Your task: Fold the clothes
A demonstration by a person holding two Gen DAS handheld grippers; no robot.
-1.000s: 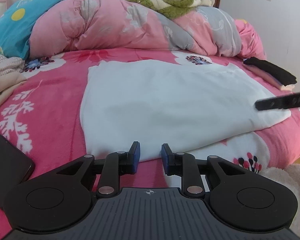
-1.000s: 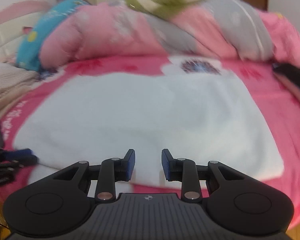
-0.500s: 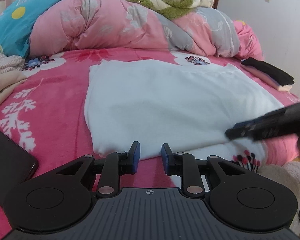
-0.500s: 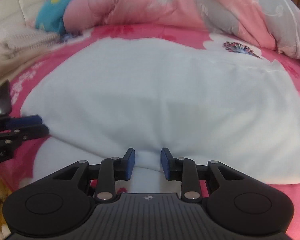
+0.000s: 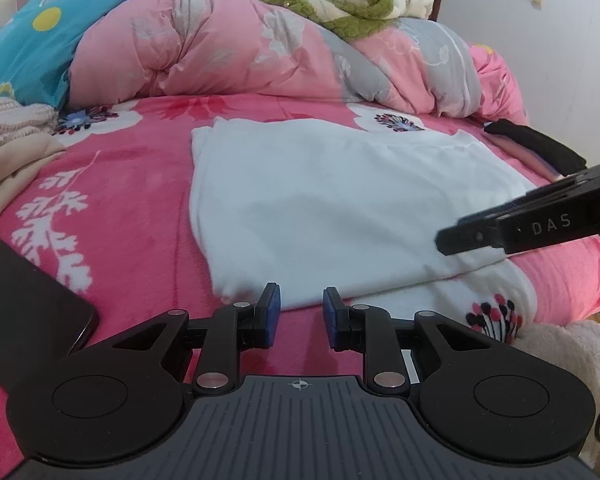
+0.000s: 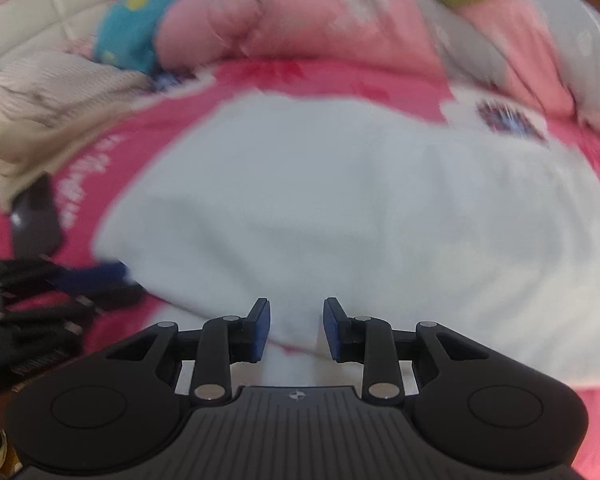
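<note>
A white garment (image 5: 340, 208) lies flat on the pink bed (image 5: 132, 184), long axis running left to right. Both hand-held grippers, left (image 5: 300, 312) and right (image 6: 296, 328), hover at its near edge, jaws spread, pinching nothing.

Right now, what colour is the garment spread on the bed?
White garment, clearest in the left wrist view.

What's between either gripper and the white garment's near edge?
Nothing visible. The left gripper sits open at the near hem of the white garment, only bare pink bedspread beneath it. The right gripper is open over the same hem, cloth showing between its fingers.
</note>
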